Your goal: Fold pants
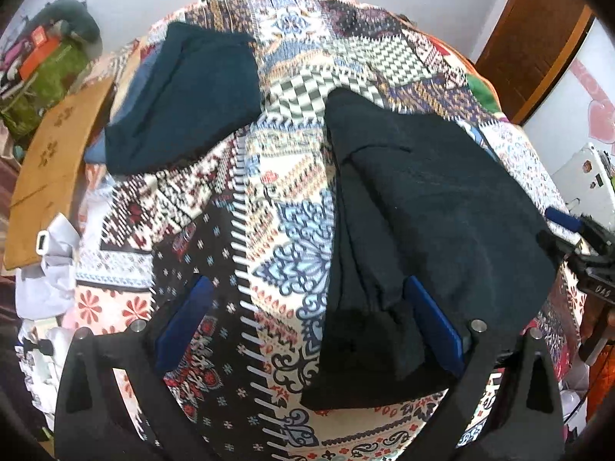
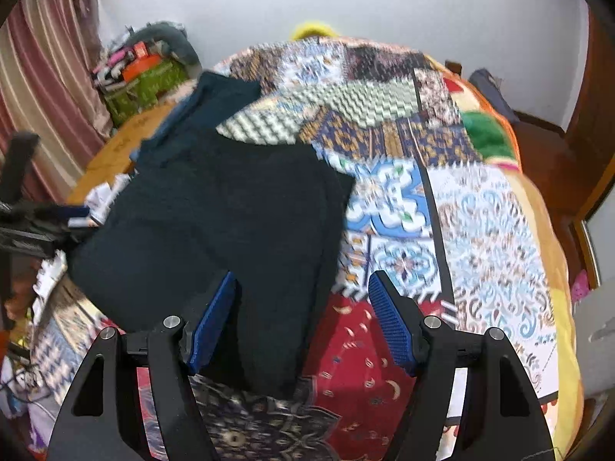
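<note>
right gripper [image 2: 303,319] spread, empty, over the black pants' [image 2: 230,223] near edge; left gripper [image 1: 307,322] spread beside them.

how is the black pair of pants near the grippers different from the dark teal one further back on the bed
The black pants lie close, right under both open grippers; the dark teal garment lies further back, near the bed's edge. The black pants look black; the teal piece has a blue-green tint. The teal piece rests on a blue garment; the black pants lie on the patterned bedspread. Both appear folded.
</note>
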The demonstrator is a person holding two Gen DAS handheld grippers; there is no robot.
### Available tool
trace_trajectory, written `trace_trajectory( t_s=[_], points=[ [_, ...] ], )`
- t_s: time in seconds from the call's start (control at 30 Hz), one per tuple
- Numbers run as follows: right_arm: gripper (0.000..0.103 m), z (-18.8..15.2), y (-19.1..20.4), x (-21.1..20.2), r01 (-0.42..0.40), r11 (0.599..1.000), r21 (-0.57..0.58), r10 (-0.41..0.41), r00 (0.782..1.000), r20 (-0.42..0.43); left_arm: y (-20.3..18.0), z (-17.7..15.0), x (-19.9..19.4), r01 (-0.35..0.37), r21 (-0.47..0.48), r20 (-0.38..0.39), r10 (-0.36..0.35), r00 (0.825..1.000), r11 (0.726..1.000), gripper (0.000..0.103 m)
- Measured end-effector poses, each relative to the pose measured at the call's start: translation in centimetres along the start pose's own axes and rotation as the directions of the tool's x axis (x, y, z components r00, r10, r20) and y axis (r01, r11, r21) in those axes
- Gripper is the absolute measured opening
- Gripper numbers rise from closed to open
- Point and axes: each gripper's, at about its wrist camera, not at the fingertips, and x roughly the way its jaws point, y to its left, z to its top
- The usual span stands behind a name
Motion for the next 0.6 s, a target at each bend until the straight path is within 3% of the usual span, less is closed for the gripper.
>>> trace_trajectory(
  t_s=[0.3,0.6],
  points=[
    [0.069,2.5,-1.8,-0.3,-0.013,0.999,0.029,0.013,1.0,0.023,-0.1,4.7,-1.4,-0.017,0.024,0.097,0.015,0.995,1.0,0.102],
    [0.069,6.9,-1.7,3.6,-0.044,0.999,-0.01,0.044,0.999,0.015,-1.5,9.6,3.5,-0.016,0.052,0.044,0.014,0.999,0.999,0.102]
  ],
)
